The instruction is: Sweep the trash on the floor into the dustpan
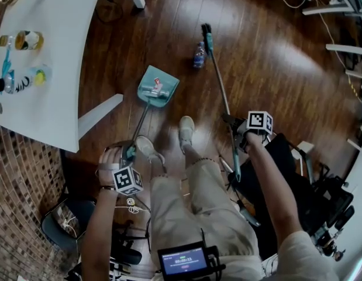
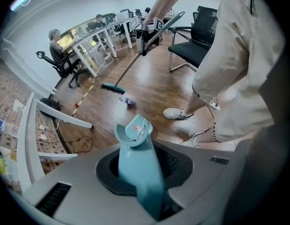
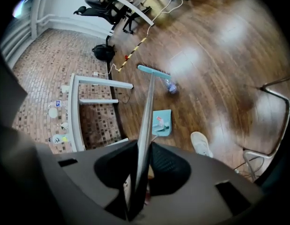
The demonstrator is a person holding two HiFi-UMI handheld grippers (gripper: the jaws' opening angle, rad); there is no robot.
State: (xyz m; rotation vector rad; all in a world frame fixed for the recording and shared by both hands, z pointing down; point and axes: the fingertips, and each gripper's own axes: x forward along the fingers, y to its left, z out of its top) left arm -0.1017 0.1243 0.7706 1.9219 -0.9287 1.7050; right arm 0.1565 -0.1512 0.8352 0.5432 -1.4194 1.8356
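Beige shorts (image 1: 192, 198), black hem lettering (image 2: 214, 127), white sneakers (image 1: 186, 129) beyond them, screen unit (image 1: 183, 261) at their waist, black-white marker cubes (image 1: 128, 180) either side.

Shorts (image 2: 214, 131), left gripper view: vertical print down one leg reads "FASHION".
Waist-mounted screen (image 1: 183, 260), head view: figures lit, too small to read.
Bottle labels (image 1: 28, 40) on counter (image 1: 58, 69): illegible.
Cubes on left gripper (image 1: 130, 153) and right gripper (image 1: 234, 123): square black-and-white markers, no letters.

White table leg (image 1: 102, 111) beside dustpan (image 1: 159, 86)
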